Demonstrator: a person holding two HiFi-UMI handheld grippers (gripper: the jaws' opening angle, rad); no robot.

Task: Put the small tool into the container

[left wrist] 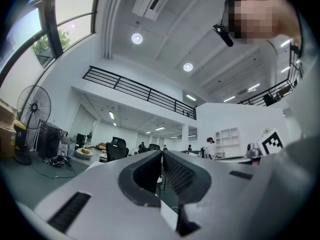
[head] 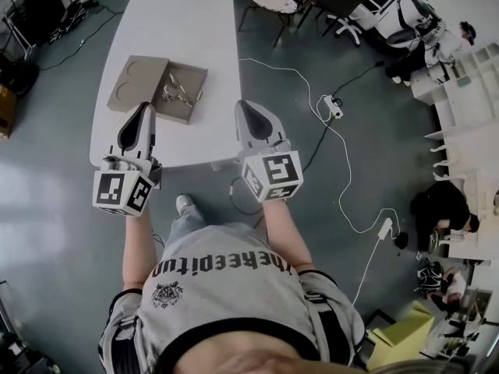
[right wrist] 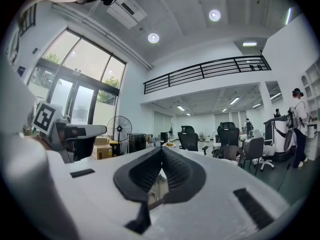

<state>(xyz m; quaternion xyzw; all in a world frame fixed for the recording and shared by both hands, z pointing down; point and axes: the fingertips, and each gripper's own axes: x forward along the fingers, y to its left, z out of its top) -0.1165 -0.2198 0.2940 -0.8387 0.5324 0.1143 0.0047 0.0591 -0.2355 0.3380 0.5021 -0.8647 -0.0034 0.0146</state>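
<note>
Left gripper [head: 143,109]: clenched, jaws pressed together with nothing between them; held above the near edge of the table.
Right gripper [head: 243,106]: clenched and empty too, off the table's near right corner.
Small tool [head: 178,93]: a metal piece lying inside the open box, ahead of both grippers and between them, nearer the left one; neither touches it.
Box [head: 192,77]: brown cardboard, lid flap [head: 132,82] folded out flat to the left.
Table [head: 179,22]: long and white, bearing the box at its near end.
Floor: grey, a white cable [head: 312,76] trailing to the right.
</note>
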